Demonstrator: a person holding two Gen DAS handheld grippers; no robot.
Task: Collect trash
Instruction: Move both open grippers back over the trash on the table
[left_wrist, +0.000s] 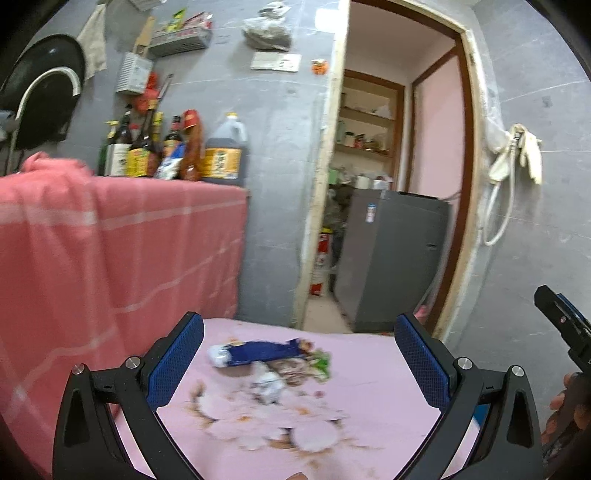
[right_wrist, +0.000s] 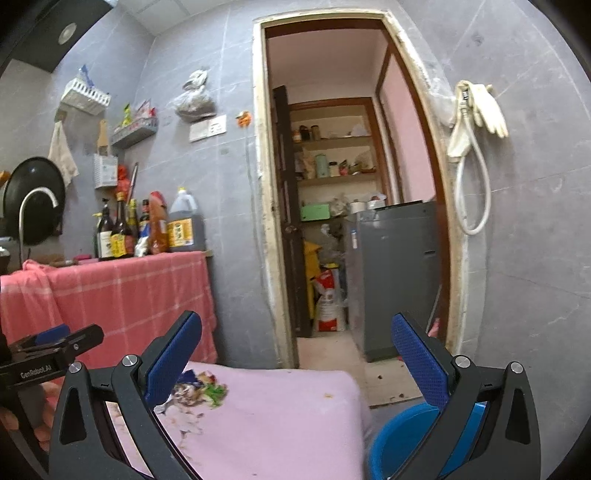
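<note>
A blue squeezed tube with a white cap lies on the pink flowered table cloth. A crumpled white scrap and a printed wrapper with green bits lie beside it; the wrapper also shows in the right wrist view. My left gripper is open and empty, hovering over this trash. My right gripper is open and empty above the table's right part; it shows at the far right of the left wrist view. A blue bin stands on the floor right of the table.
A counter draped in pink checked cloth stands left, with sauce bottles on top. An open doorway ahead leads to a grey fridge and shelves. A grey tiled wall is on the right.
</note>
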